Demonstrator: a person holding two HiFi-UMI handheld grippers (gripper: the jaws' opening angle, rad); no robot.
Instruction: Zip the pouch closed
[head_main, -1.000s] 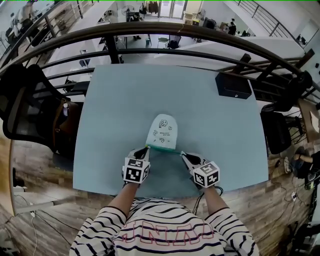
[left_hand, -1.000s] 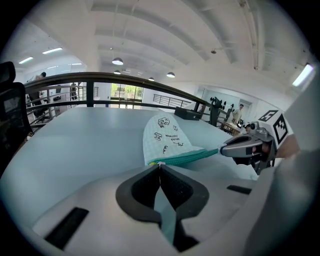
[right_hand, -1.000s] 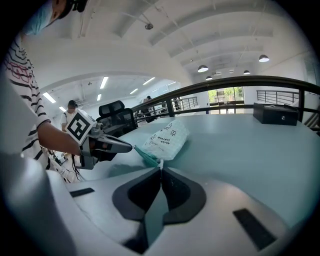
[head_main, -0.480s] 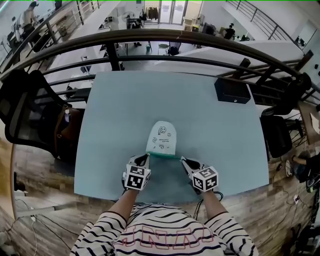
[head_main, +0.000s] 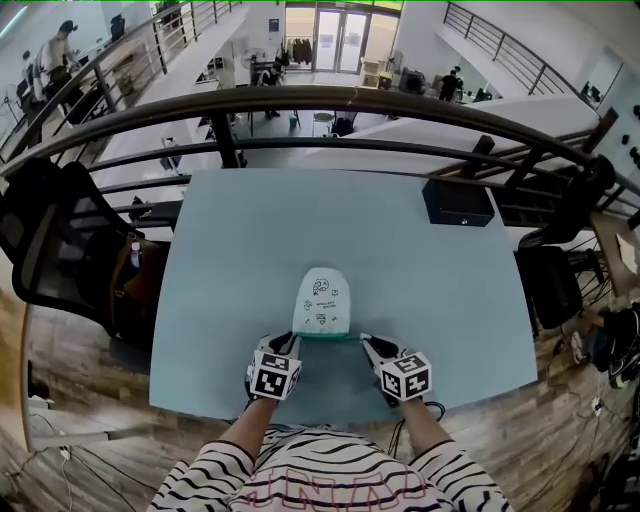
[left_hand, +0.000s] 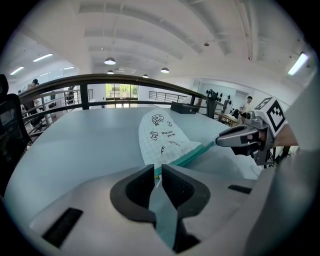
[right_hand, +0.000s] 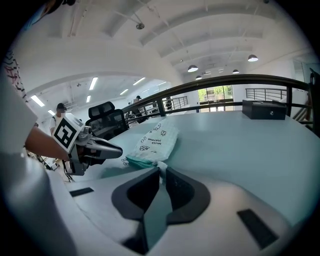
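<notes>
Jaws of left gripper (left_hand: 158, 175) stand nearly together, pinching the pouch (head_main: 322, 300) at the left end of its teal zipper edge (head_main: 324, 336). Right gripper (right_hand: 162, 172) is also narrow and nips a white bit at the right end. Pouch is white w/ small black drawings and lies flat near the tabletop (head_main: 250, 230) front edge, approx. mid-width. Black box (head_main: 457, 202) sits by the far right corner.

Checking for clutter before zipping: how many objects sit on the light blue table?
2: the white fabric pouch near the front edge, and a black rectangular box at the far right corner. Nothing looks hidden.
</notes>
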